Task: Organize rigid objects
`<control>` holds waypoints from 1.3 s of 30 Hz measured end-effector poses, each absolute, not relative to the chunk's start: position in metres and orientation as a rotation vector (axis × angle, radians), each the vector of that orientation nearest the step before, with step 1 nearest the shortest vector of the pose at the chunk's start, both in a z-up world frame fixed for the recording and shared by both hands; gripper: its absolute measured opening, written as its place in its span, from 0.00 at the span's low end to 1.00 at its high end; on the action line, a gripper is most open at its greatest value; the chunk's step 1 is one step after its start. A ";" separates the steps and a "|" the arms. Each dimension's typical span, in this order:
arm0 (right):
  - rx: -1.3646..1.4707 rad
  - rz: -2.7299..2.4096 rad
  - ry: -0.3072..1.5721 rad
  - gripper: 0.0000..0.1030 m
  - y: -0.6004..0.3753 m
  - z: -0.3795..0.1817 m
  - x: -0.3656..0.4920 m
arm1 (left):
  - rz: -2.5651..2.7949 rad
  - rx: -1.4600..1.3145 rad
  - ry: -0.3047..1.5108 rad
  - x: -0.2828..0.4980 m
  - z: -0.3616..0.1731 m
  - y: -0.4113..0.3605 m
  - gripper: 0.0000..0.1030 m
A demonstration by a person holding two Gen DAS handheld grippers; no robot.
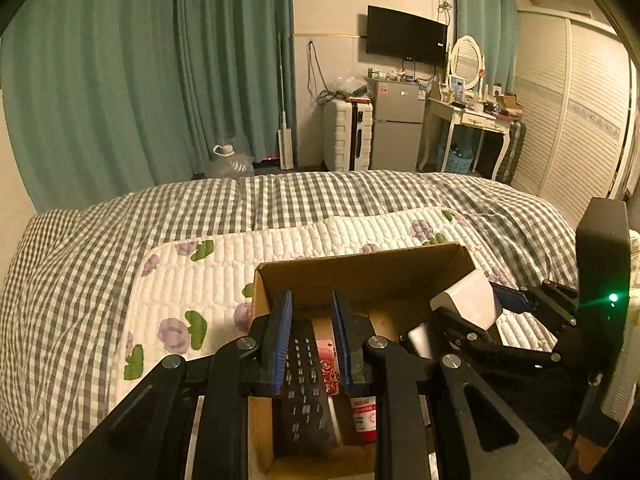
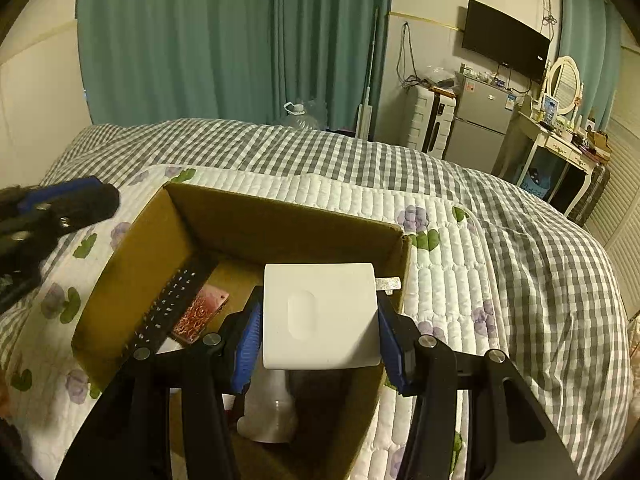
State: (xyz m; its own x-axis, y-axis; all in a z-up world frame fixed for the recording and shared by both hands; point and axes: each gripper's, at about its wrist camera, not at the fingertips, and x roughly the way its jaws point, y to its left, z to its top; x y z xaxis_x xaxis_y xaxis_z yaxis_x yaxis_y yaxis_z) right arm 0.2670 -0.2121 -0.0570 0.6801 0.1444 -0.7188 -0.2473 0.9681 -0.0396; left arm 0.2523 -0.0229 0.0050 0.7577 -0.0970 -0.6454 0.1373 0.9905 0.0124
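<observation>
An open cardboard box [image 1: 360,276] [image 2: 288,216] lies on the bed. Inside are a black remote control [image 1: 304,376] [image 2: 172,300], a pink patterned card [image 1: 327,368] [image 2: 200,314], a red-labelled container [image 1: 363,416] and a clear plastic bottle [image 2: 272,408]. My left gripper [image 1: 312,340] hovers over the box above the remote, jaws apart and empty. My right gripper [image 2: 318,340] is shut on a white power adapter [image 2: 320,316] [image 1: 468,298] with metal prongs, held over the box's right side.
A white floral quilted pad [image 1: 208,272] [image 2: 440,216] lies under the box on a grey checked bedspread [image 1: 80,248]. Beyond the bed stand teal curtains [image 1: 140,72], a white suitcase [image 1: 347,136], a small fridge [image 1: 398,124] and a dressing table [image 1: 472,116].
</observation>
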 end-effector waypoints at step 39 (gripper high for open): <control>-0.067 0.081 0.578 1.00 -0.235 0.034 0.146 | -0.027 0.075 0.483 0.119 0.062 -0.017 1.00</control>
